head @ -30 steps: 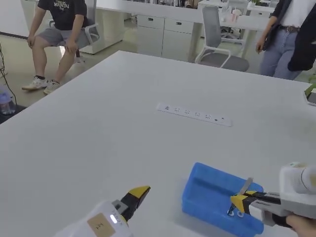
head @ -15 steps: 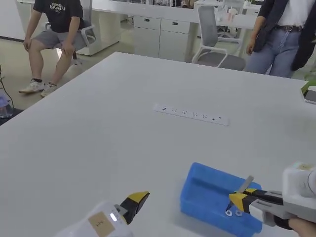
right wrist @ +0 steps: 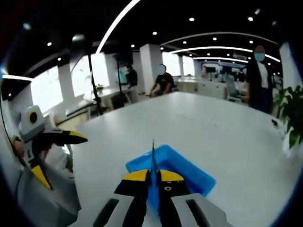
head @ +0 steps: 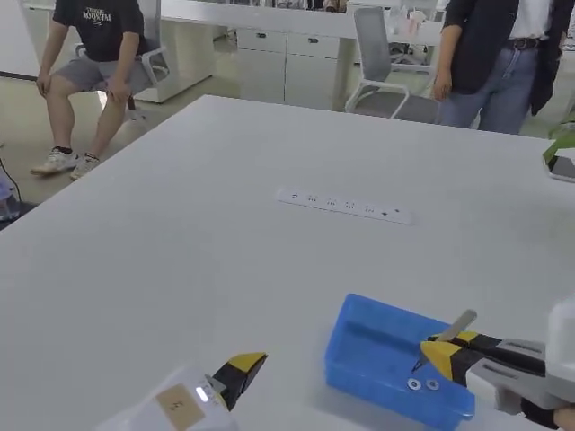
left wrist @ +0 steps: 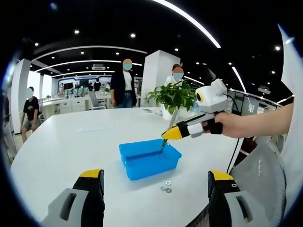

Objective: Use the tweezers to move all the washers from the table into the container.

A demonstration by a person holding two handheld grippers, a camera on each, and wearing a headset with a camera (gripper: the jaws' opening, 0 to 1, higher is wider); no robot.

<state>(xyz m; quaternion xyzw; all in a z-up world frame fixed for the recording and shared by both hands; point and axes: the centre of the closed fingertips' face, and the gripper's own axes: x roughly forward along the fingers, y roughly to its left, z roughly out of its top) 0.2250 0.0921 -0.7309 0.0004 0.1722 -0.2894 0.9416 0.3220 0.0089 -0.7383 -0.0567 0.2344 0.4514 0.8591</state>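
White table [head: 189, 242], right tool [head: 441, 352] clamping tweezers [head: 461, 322], tips slanting down into blue container [head: 367, 347]

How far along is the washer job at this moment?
Done: two washers lie in the blue container. In hand: the right gripper holds the tweezers, tips over the container. Remaining: a few loose washers on the table beside it.

Head view: bright, even overhead light; white desk [head: 180, 260] sharp. Soft shadow on near side of container [head: 359, 355]. Gripper views: strong fisheye bending at edges, dark ceiling [left wrist: 118, 21], strip lights [left wrist: 189, 19] glaring. Left gripper view crisp at centre. Right gripper view soft, slightly blurred; windows [right wrist: 102, 71] far left blown out.
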